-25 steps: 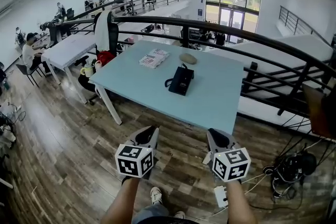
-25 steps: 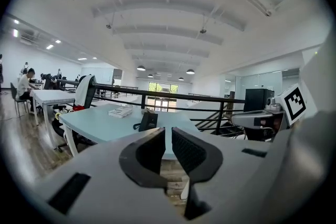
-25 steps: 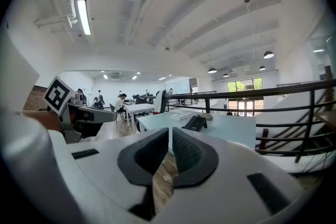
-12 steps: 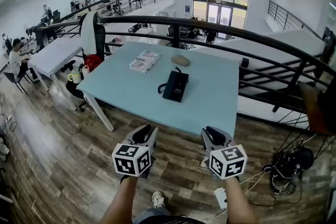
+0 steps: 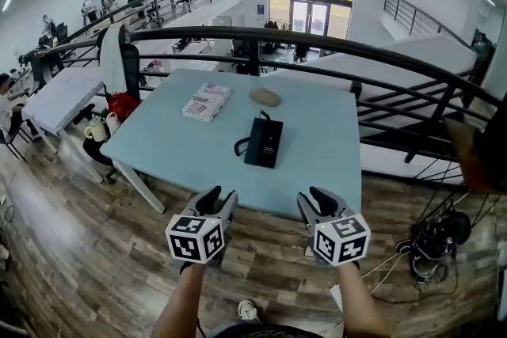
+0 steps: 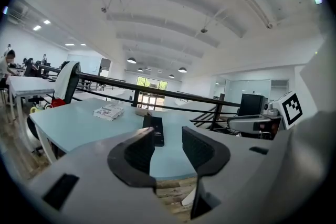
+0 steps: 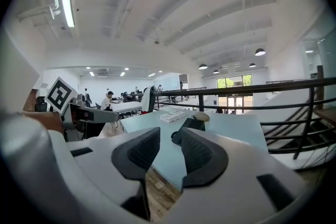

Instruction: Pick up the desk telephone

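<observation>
In the head view, the desk telephone is seen lying flat near the middle of the pale blue table, with its cord looped at its left side; the left gripper and the right gripper are held side by side over the floor, just short of the table's near edge and well apart from the telephone; in the left gripper view, the jaws are seen released, having just been opening, with nothing between the pads; the telephone is framed in the gap, far off on the table; in the right gripper view, the jaws are likewise parted and empty, having just been opening, though less widely; the telephone is seen beyond the tips; the grasp is judged not yet begun; a low, flat body may be pushed across the smooth top instead of being gripped if the jaws are brought in too narrow or too high; should the handset alone be caught, the base may be dragged by the cord
</observation>
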### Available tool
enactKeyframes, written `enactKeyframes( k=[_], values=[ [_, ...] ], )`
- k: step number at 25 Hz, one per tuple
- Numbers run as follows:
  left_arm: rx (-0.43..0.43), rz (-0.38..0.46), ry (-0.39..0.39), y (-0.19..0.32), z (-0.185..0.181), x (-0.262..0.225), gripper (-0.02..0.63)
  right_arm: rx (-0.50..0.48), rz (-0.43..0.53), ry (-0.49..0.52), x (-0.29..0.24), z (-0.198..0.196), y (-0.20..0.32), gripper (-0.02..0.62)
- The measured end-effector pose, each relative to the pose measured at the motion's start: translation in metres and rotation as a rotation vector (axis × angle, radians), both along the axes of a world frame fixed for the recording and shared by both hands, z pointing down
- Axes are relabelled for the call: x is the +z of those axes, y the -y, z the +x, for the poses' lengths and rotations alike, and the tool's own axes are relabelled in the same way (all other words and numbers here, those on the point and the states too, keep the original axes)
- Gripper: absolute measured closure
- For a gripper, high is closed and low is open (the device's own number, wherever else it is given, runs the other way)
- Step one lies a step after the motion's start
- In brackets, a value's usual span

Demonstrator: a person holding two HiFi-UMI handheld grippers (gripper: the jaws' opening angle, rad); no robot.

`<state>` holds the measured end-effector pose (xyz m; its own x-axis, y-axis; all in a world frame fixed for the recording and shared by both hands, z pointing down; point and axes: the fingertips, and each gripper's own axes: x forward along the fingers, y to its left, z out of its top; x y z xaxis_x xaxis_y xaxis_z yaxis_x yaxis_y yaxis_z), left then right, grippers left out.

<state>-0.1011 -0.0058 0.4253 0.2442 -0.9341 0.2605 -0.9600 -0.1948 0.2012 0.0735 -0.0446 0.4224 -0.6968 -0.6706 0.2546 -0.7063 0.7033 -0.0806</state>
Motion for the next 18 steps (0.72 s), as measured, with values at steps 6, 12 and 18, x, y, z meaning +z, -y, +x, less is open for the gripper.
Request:
enactKeyframes(
  k=[6,12,18],
  values=[
    [0.044,-0.003,-0.023,0.031,-0.032,0.007,0.44,0.033,-0.012,0.0,0.003,-0.031,0.025,0.457],
    [0.078,-0.009,-0.041,0.055,-0.052,0.011,0.414,0.066,-0.011,0.001,0.002,-0.049,0.044,0.434],
    [0.099,-0.017,-0.058,0.077,-0.062,0.018,0.399,0.09,-0.019,0.01,0.008,-0.058,0.061,0.423]
  ],
)
